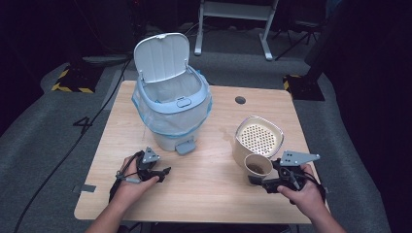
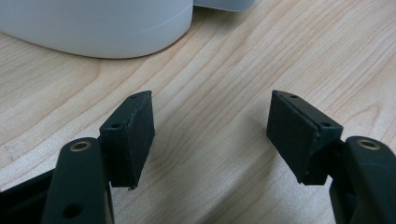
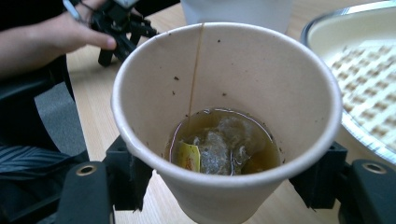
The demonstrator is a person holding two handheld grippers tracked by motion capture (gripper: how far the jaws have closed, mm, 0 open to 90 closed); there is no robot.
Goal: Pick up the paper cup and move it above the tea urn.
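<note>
1. The counter [image 1: 204,194] carries everything. The things stand in its middle and right part, and its near strip is bare, where both hands work.

2. The pedal bin [image 1: 171,104] stands left of centre with its lid [image 1: 162,56] tipped up and back. A blue-edged liner [image 1: 145,119] is folded over its rim, so the mouth is open and ready to take waste. Its pedal [image 1: 185,146] faces the person, within reach of the left hand.

3. The strainer tub [image 1: 259,136], cream with a perforated insert, sits to the right of the bin. My guess is that it is there to catch liquid while holding solids back.

4. The paper cup [image 3: 224,116] sits at the tub's near edge. The right gripper [image 1: 265,180] has its fingers [image 3: 126,179] clamped on the cup's lower wall from both sides. It is gripped low and kept nearly upright, probably so the contents do not spill.

5. The left gripper [image 1: 163,174] rests just before the bin's base, near the pedal. Its fingers [image 2: 133,135] stand wide apart with only bare wood between them. It seems parked where it could work the pedal or steady the bin.

6. A wet teabag [image 3: 219,149] with a yellow tag lies in brown tea at the cup's bottom, and a drip stain runs down the inner wall. The liquid likely goes to the tub and the bag to the bin.
</note>
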